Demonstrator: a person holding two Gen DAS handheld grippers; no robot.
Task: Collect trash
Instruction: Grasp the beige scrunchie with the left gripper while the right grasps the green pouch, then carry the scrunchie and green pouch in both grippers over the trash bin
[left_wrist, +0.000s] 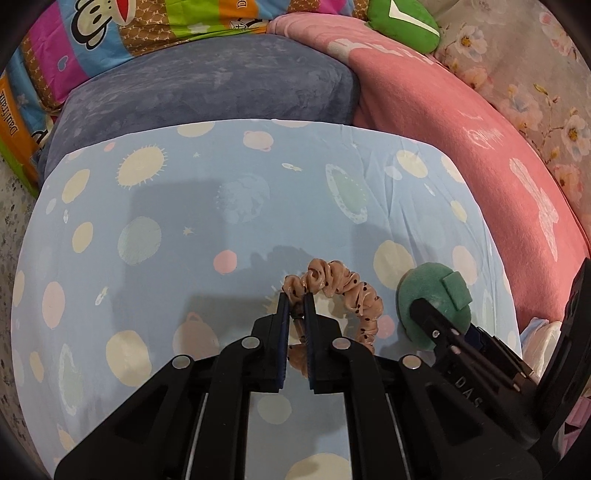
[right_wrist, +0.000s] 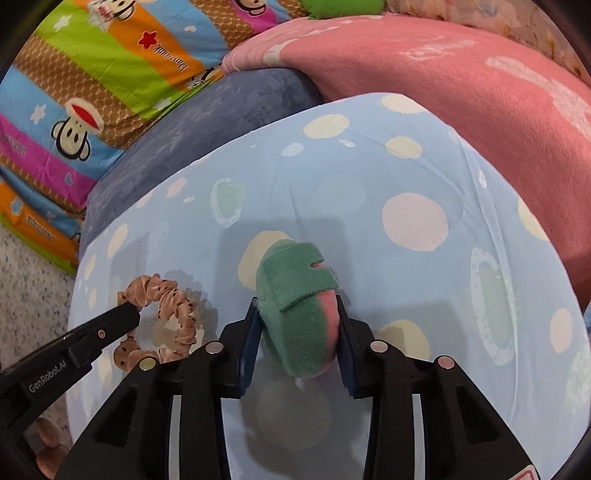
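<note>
The left gripper (left_wrist: 297, 301) is pinching the peach scrunchie (left_wrist: 341, 291) while the right gripper (right_wrist: 297, 314), just beside it, is clamping the green sponge (right_wrist: 299, 314).

left gripper (right_wrist: 125, 314) side: "GenRobot.AI" in white letters.
right gripper (left_wrist: 417, 306) body: "DAS", partly hidden.
striped quilt (right_wrist: 110, 66), on the orange stripe beside the red star: "Daufrank", seen upside down.
pink blanket (left_wrist: 461, 110), right of the quilt: white lettering, unreadable.

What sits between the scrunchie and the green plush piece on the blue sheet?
Nothing: only bare blue sheet separates the scrunchie from the green plush piece, clearest in the right wrist view.
</note>
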